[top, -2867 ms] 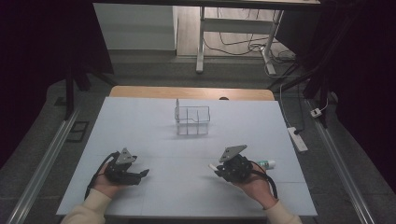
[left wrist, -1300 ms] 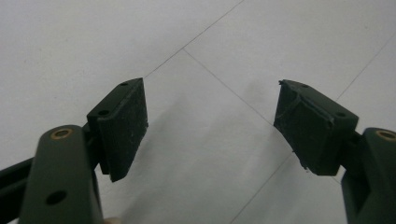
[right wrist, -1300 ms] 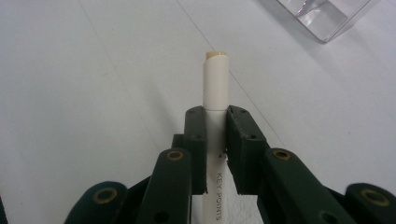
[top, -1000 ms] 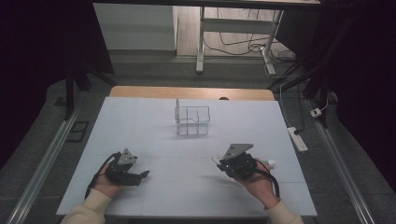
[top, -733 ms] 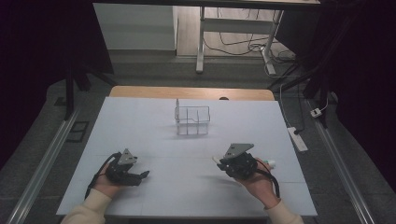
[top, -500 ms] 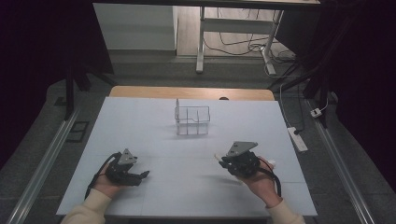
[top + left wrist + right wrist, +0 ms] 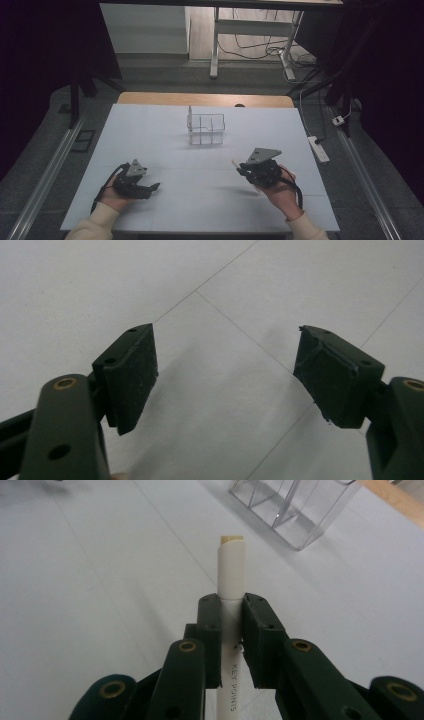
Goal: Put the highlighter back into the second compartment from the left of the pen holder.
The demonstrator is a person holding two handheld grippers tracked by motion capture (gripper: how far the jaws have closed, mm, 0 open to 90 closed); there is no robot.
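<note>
Dim room, white table (image 7: pixel 165 135), clear organizer (image 7: pixel 205 129) (far side), right gripper (image 7: pixel 231 622) clamping white pen (image 7: pixel 231 575), left gripper (image 7: pixel 225 375) jaws apart.

right gripper (image 7: pixel 239 168) lifted off table, white marker (image 7: pixel 231 575) raised from table in its jaws

Lighting: bench (image 7: pixel 150 130) was evenly lit from above, surroundings dark; soft shadows; close views sharp near, blurred far.

The left tool (image 7: pixel 150 188) rests low in the left hand (image 7: pixel 112 197), jaws spread wide apart with nothing between them. The right tool (image 7: pixel 239 167), raised in the right hand (image 7: pixel 280 192), has jaws clamped tight, pointing forward-left.
</note>
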